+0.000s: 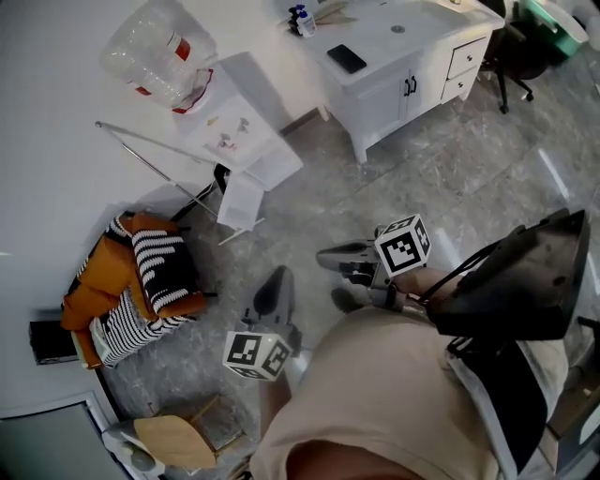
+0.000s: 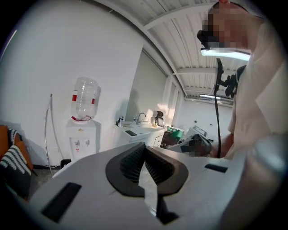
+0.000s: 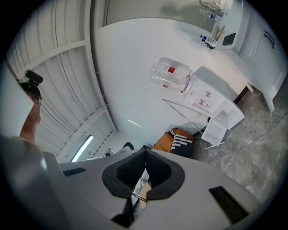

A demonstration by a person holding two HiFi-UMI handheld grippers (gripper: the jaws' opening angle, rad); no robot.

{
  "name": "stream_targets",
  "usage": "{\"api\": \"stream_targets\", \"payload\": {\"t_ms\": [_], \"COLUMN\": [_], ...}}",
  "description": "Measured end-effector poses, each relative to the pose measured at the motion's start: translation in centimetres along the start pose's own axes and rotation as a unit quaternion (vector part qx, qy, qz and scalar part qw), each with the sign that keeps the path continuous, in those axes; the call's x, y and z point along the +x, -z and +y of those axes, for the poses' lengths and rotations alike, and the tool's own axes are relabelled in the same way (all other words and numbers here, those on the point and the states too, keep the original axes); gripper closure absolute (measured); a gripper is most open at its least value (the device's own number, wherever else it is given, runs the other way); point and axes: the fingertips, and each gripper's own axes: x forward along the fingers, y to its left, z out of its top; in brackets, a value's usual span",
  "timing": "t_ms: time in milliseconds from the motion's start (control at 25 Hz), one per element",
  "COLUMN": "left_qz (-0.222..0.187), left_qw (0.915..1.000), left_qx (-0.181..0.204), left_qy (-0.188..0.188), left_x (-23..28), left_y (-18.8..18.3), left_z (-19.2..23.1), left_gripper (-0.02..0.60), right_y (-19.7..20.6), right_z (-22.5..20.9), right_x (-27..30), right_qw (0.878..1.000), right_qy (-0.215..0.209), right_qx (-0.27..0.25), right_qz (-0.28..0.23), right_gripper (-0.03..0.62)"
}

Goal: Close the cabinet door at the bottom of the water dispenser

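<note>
The left gripper (image 1: 275, 277) and the right gripper (image 1: 325, 254) both have their jaws pressed together, empty. Far from them, the white bottom cabinet door (image 1: 239, 201) of the white water dispenser (image 1: 236, 136) stands open. A heap of orange and striped fabric (image 1: 141, 281) lies to the left of the door.

In the left gripper view I see the water dispenser (image 2: 82, 134) only down to just below its taps. Its bottom part is hidden behind the body of the left gripper (image 2: 145, 152). In the head view the cabinet door (image 1: 240, 202) stands open, but from above I cannot see inside the cabinet. The small bottles (image 1: 301, 21) on the white counter (image 1: 394, 42) are too small to tell apart. The office chair (image 1: 511, 56) is cut off by the upper edge.
</note>
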Motion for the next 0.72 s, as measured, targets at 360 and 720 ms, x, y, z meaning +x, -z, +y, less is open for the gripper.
{"api": "stream_targets", "payload": {"t_ms": [360,720], "left_qz": [-0.013,-0.014], "left_qw": [0.9991,0.9989], "left_qx": [-0.02,-0.007], "left_qy": [0.035,0.044], "left_x": [-3.7,-4.6], "left_y": [-0.8,-2.1], "left_z": [11.2,16.3], "left_gripper": [0.586,0.587], "right_y": [-1.2,0.0], "right_z": [-0.2,-1.1], "right_x": [11.3,18.5], "right_qw": [1.0,0.999], "right_qy": [0.011,-0.001], "right_qx": [0.003,0.043], "right_qz": [-0.015,0.026], "right_gripper": [0.58,0.58]}}
